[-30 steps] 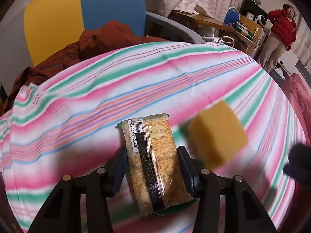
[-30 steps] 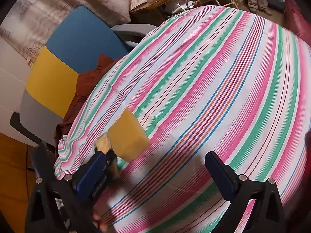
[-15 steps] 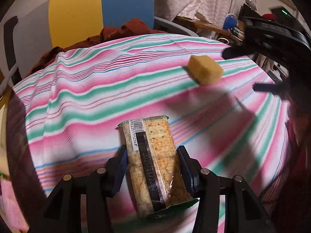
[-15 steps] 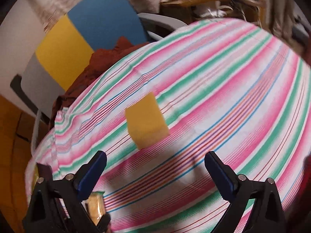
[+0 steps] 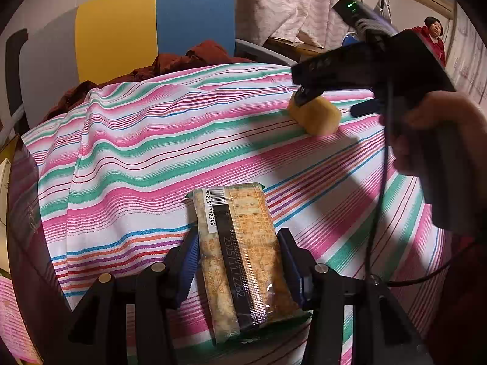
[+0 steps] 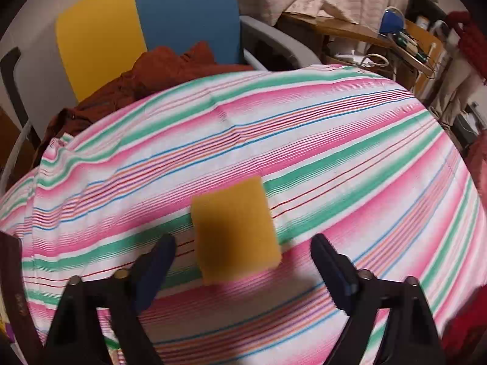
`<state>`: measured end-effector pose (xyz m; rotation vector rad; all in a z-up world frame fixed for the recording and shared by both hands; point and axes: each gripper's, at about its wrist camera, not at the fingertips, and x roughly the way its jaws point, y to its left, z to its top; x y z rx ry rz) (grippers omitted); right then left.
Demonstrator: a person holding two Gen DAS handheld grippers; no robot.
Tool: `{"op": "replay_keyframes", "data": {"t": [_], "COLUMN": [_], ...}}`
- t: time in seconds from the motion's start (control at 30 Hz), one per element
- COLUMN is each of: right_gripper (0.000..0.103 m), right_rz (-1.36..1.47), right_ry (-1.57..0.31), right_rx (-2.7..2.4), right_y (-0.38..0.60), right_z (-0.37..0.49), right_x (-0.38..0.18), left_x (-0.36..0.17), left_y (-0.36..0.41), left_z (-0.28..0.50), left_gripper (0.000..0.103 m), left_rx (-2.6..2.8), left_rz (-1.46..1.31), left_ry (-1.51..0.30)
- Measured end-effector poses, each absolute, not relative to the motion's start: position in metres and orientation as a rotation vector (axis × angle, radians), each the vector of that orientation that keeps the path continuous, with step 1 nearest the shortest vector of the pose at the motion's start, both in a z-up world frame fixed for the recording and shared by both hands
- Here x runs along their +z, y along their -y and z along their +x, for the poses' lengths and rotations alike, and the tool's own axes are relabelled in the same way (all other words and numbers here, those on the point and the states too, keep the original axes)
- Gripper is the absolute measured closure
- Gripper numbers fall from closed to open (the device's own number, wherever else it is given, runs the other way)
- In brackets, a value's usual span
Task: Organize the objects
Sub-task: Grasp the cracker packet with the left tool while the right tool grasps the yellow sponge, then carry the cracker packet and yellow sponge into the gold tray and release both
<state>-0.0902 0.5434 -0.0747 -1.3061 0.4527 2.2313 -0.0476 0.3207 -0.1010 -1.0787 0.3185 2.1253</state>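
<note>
A clear-wrapped cracker packet point(image 5: 243, 255) with a black date strip stands lengthwise between the blue pads of my left gripper point(image 5: 239, 258), which is shut on it above the striped tablecloth point(image 5: 146, 152). A yellow sponge block point(image 6: 236, 232) lies flat on the cloth. My right gripper point(image 6: 243, 261) is open, with one finger on each side of the sponge's near end and gaps on both sides. The left wrist view shows that sponge point(image 5: 316, 115) at the far right, under the right gripper's black body point(image 5: 365, 64) held by a hand point(image 5: 438, 130).
A chair point(image 6: 146, 24) in yellow, blue and grey stands behind the table with a rust-red garment point(image 6: 170, 70) heaped on its seat. A cluttered wooden desk point(image 6: 365, 36) is at the back right. A person in a red jacket point(image 5: 433, 36) stands far right.
My right gripper has come down over the sponge, which now lies between its open fingers. My left gripper has drawn back toward the table's near edge, still holding the crackers.
</note>
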Motion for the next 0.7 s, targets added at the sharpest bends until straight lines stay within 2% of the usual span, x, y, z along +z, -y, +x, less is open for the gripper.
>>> {"op": "replay_keyframes", "data": {"t": [0.03, 0.1, 0.7], "right_gripper": [0.036, 0.047, 0.049], "right_rz": [-1.317, -1.351, -1.43], "right_ry": [-0.455, -0.535, -0.321], "right_rx": [2.227, 2.259, 2.591], "right_y": [-0.543, -0.547, -0.488], "right_z": [-0.093, -0.092, -0.108], "right_x": [-0.079, -0.086, -0.069], "left_x": [-0.102, -0.102, -0.093], "left_y": [-0.321, -0.321, -0.317], "left_z": [-0.047, -0.047, -0.041], "left_gripper": [0.051, 0.051, 0.053], "left_rx": [2.127, 2.128, 2.148], "left_rz": [-1.076, -1.073, -1.105], "left_ry": [-0.323, -0.328, -0.338]}}
